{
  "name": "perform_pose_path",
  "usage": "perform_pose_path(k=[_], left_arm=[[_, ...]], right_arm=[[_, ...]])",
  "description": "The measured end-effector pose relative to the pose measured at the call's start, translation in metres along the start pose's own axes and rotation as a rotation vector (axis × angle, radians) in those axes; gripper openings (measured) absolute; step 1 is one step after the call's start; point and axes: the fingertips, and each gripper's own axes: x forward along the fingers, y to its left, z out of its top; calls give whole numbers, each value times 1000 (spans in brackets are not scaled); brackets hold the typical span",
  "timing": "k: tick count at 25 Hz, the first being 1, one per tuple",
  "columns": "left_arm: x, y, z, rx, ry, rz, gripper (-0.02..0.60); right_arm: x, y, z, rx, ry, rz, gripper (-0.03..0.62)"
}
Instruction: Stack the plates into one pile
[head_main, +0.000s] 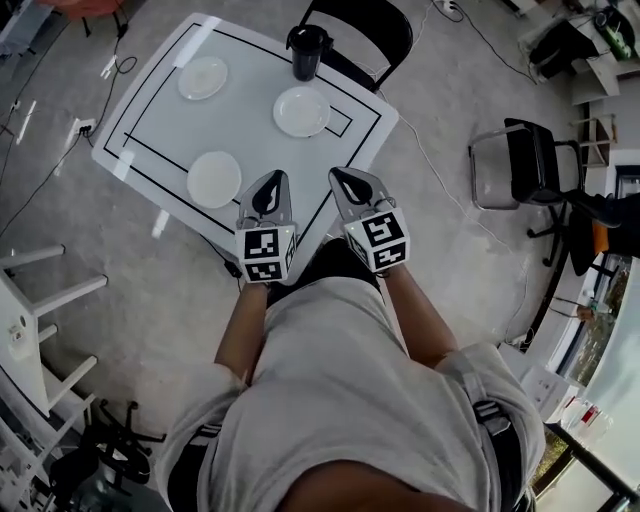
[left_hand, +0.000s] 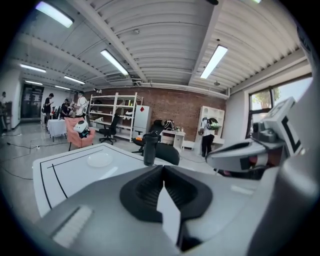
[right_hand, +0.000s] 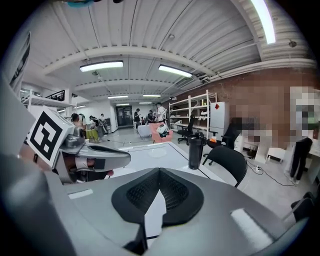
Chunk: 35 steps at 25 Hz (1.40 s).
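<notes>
Three white plates lie apart on the white table (head_main: 160, 120): one at the far left (head_main: 203, 77), one at the far right (head_main: 301, 111), one near the front edge (head_main: 214, 179). My left gripper (head_main: 273, 180) and right gripper (head_main: 340, 178) hover side by side over the table's near corner, both shut and empty. The near plate lies just left of the left gripper. In the left gripper view the shut jaws (left_hand: 162, 168) point over the table toward a plate (left_hand: 100, 159). The right gripper view shows its shut jaws (right_hand: 159, 171) and a far plate (right_hand: 157, 152).
A tall black cup (head_main: 307, 50) stands at the table's far edge, with a black chair (head_main: 360, 30) behind it. Another chair (head_main: 520, 165) stands off to the right, white stools (head_main: 40, 290) to the left. Cables run across the floor. People stand far back in the room.
</notes>
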Motion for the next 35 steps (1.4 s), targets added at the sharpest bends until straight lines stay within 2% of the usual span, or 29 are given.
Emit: perform_pose_path(k=[4, 6, 10, 14, 17, 20, 24, 27, 30, 35], left_arm=[[28, 1, 1, -12, 16, -20, 2], [46, 4, -3, -41, 23, -9, 2], [75, 15, -15, -93, 87, 83, 2], [102, 23, -27, -185, 143, 126, 2], [117, 43, -43, -176, 206, 204, 2], [130, 56, -53, -192, 236, 256, 2], [149, 70, -61, -221, 268, 314, 2], [168, 76, -66, -203, 297, 332, 2], [185, 86, -70, -179, 302, 343, 2], [206, 92, -86, -227, 341, 304, 2]], right_arm=[[26, -13, 0, 11, 25, 21, 2], [45, -15, -3, 3, 39, 69, 2], [79, -16, -13, -29, 87, 229, 2], [112, -37, -23, -58, 123, 362, 2], [149, -50, -30, -108, 137, 427, 2], [177, -62, -34, -136, 150, 449, 2], [195, -71, -41, -109, 192, 464, 2], [203, -83, -51, -115, 231, 464, 2], [213, -101, -55, -108, 265, 443, 2], [228, -135, -61, -94, 317, 399, 2]])
